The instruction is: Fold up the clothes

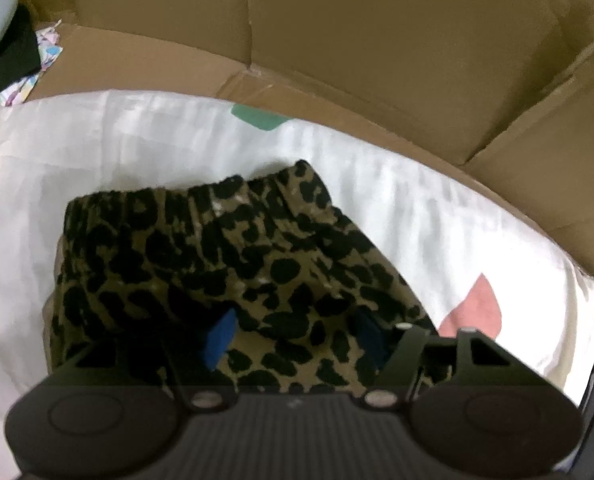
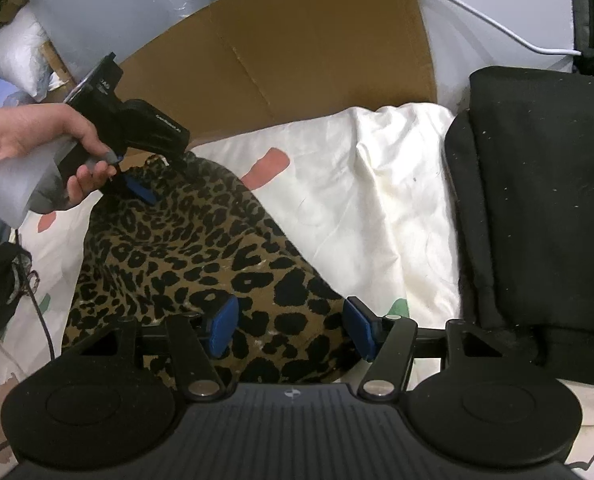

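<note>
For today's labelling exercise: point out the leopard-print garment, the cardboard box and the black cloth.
leopard-print garment (image 2: 201, 256): right wrist view, middle of fabric.
cardboard box (image 1: 377, 40): left wrist view, inner wall.
black cloth (image 2: 537, 200): right wrist view, top face.

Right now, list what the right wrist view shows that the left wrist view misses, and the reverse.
Only the right wrist view shows the person's hand holding the left gripper from outside, the folded black garment at the right, a white cable, and the right gripper.

Only the left wrist view shows the garment's elastic waistband and a small pile of cloth at the far left corner.

Both show the leopard-print garment, the white patterned sheet, and the cardboard behind it, with blue-padded fingers apart over the print.
</note>
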`<state>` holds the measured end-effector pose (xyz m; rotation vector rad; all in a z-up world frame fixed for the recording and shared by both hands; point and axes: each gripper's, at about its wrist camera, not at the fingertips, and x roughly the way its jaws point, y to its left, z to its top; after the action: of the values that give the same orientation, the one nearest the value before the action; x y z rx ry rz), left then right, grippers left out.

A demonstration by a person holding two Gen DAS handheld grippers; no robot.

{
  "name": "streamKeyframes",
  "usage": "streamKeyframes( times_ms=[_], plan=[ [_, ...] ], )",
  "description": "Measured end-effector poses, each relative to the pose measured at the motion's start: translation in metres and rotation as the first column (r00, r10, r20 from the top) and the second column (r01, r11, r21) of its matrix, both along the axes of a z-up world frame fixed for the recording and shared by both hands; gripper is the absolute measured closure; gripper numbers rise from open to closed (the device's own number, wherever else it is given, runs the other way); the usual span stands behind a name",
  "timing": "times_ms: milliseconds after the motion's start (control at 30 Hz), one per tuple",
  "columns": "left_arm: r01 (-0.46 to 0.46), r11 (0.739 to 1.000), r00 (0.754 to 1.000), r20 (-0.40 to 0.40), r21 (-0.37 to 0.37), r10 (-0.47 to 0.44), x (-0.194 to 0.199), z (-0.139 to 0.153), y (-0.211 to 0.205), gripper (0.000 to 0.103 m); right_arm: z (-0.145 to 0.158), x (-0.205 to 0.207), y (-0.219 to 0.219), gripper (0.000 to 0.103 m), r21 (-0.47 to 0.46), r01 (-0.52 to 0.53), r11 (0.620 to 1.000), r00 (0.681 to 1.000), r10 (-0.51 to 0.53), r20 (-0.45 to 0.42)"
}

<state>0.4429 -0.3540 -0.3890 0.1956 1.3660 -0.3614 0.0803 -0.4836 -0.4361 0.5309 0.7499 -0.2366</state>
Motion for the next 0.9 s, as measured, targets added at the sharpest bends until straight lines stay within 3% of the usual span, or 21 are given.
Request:
streamKeyframes(
  times_ms=[133,200,233,300,433,533,767,833,900],
  plan=[
    [-0.011,0.999,1.0,-0.016,-0.035,0.011,0.004,0.014,0.003,0.037,0.0,-0.003,-0.002,0.05,0.006,0.005,1.0,1.0,-0.005,0.004],
    [-0.007,0.999,1.0,-0.013,-0.051,0.007,0.006,0.022,0.005,0.04,0.001,-0.004,-0.003,0.058,0.013,0.01,1.0,1.0,-0.01,0.009],
    [-0.005,0.998,1.0,-0.012,-0.055,0.004,0.006,0.024,0.006,0.044,0.001,-0.005,-0.003,0.059,0.013,0.011,1.0,1.0,-0.011,0.011],
    [-0.006,0.999,1.0,-0.013,-0.053,0.005,0.008,0.027,0.007,0.069,0.002,-0.005,-0.004,0.059,0.011,0.01,1.0,1.0,-0.01,0.013],
    [-0.045,0.995,0.998,-0.05,-0.093,0.04,0.013,0.021,0.007,0.07,0.002,-0.004,-0.003,0.059,0.011,0.005,1.0,1.0,-0.005,0.011],
    [-0.044,0.996,0.999,-0.032,-0.073,0.042,0.016,0.014,-0.001,0.07,0.002,-0.004,-0.002,0.059,0.002,0.0,1.0,1.0,0.0,0.01],
    [-0.157,0.979,0.986,-0.072,-0.132,0.148,0.023,-0.007,0.002,0.069,0.005,-0.003,-0.002,0.059,-0.016,-0.008,1.0,1.0,0.008,0.014],
    [-0.214,0.965,0.975,-0.092,-0.151,0.202,0.023,-0.018,0.009,0.076,0.005,-0.002,-0.001,0.059,-0.022,-0.015,1.0,1.0,0.015,0.01],
    [-0.237,0.96,0.971,-0.078,-0.147,0.228,0.023,-0.021,0.012,0.09,0.004,-0.002,0.0,0.059,-0.03,-0.02,0.999,1.0,0.02,0.006]
  ],
)
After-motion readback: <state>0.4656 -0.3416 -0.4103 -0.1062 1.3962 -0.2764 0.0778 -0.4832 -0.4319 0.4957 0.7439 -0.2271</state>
